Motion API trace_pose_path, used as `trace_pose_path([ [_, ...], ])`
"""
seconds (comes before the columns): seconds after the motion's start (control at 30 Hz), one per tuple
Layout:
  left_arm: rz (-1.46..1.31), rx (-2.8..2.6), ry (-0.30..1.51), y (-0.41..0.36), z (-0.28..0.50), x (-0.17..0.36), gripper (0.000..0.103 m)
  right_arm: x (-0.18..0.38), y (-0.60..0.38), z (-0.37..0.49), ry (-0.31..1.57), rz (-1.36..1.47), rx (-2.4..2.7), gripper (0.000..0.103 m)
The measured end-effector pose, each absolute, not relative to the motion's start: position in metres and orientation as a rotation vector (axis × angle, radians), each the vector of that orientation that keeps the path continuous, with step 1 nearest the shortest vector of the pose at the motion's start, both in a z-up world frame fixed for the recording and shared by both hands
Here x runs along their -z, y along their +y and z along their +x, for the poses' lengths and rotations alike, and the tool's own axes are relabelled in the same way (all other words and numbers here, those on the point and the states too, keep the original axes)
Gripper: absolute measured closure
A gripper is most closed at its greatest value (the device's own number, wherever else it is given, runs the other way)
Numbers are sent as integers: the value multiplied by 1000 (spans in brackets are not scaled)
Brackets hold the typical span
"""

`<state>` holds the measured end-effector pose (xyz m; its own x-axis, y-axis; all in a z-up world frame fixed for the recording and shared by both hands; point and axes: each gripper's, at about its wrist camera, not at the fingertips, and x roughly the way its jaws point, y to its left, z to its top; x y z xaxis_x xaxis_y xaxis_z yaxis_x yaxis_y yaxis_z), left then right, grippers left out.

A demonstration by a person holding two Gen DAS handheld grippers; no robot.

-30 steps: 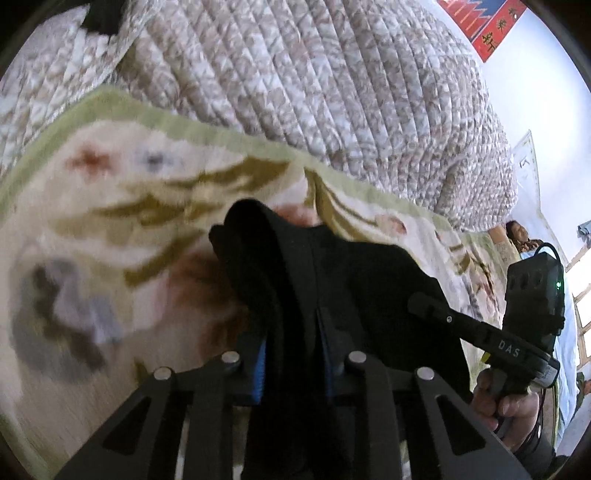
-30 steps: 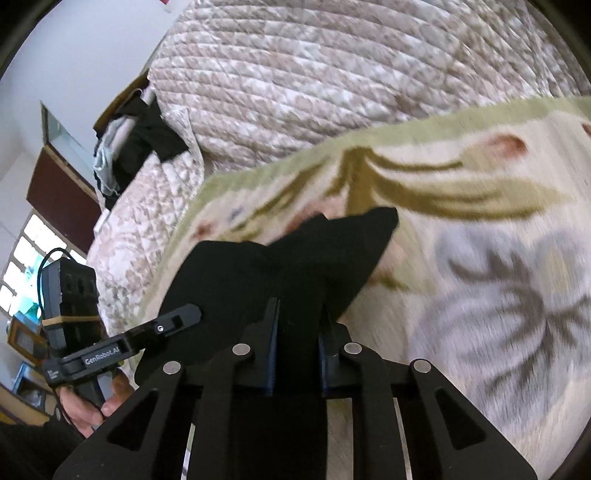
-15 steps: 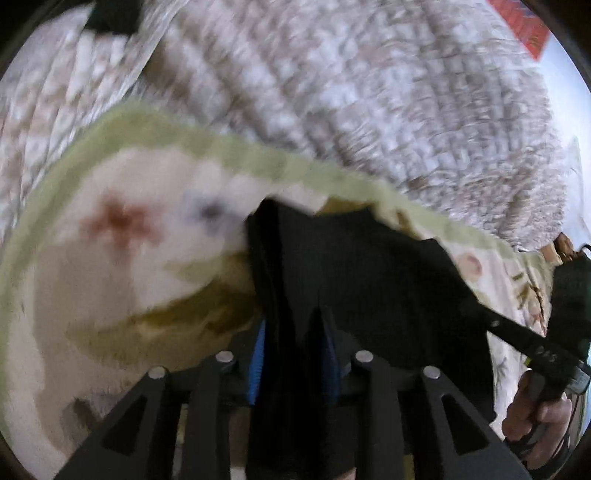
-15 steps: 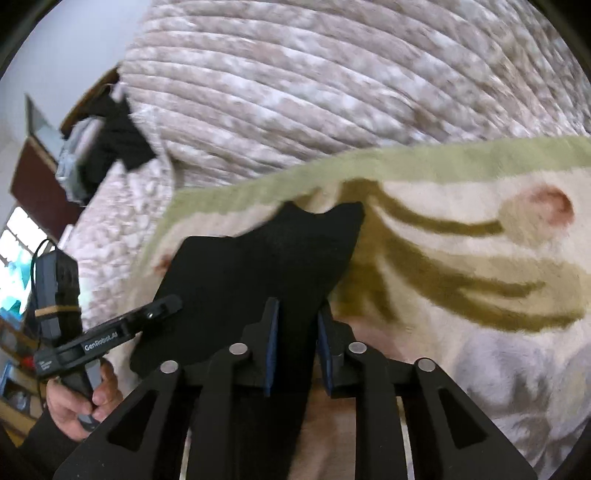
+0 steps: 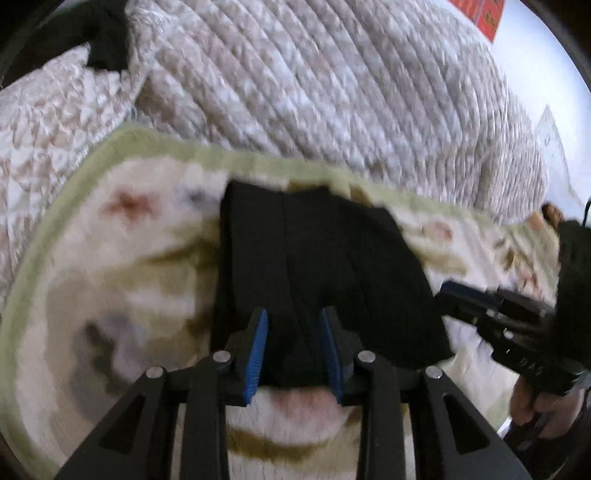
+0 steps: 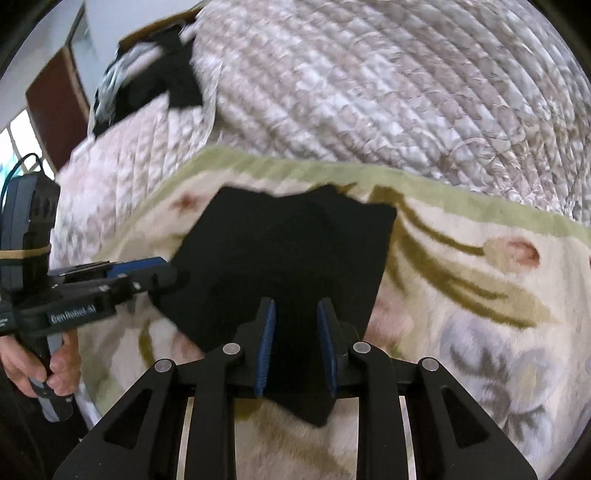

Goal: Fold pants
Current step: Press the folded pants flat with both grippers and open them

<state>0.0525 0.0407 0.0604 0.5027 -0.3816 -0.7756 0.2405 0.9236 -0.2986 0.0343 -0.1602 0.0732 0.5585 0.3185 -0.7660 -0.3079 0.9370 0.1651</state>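
The black pants (image 5: 317, 266) lie folded flat on a floral blanket (image 5: 122, 280) with a green border. In the right wrist view the pants (image 6: 288, 251) form a dark block near the blanket's far edge. My left gripper (image 5: 294, 334) is open, its blue pads on either side of the near edge of the pants. My right gripper (image 6: 296, 332) is open too, straddling the near edge of the pants. Each gripper also shows in the other's view: the right one (image 5: 480, 302) and the left one (image 6: 133, 277).
A quilted beige bedspread (image 5: 332, 85) rises behind the blanket. Dark clothes (image 6: 155, 85) are piled on the bed at the far left. A red wall hanging (image 5: 491, 14) is at the upper right. A window (image 6: 18, 140) is at the left.
Both grippers carried the pants' edge forward toward the far blanket edge, then opened. The pants now lie flat and released, folded over.
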Motion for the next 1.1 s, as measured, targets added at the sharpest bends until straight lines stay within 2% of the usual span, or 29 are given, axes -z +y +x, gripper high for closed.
trace_pose_path([
  [0.13, -71, 369, 962, 36, 45, -47, 70, -40, -151, 33, 997, -51, -386, 79],
  [0.3, -50, 341, 961, 31, 43, -51, 70, -45, -160, 36, 1003, 7, -390, 79],
  [0.5, -46, 302, 942, 30, 52, -62, 70, -68, -158, 42, 884, 35, -399, 79],
  [0.77, -10, 269, 930, 16, 90, -69, 71, -60, -169, 89, 922, 103, -374, 79],
  [0.93, 19, 245, 981, 10, 108, -48, 71, -33, -186, 111, 1005, 151, -312, 81],
  [1.1, 14, 219, 969, 12, 106, -53, 70, -57, -188, 97, 939, 127, -298, 79],
])
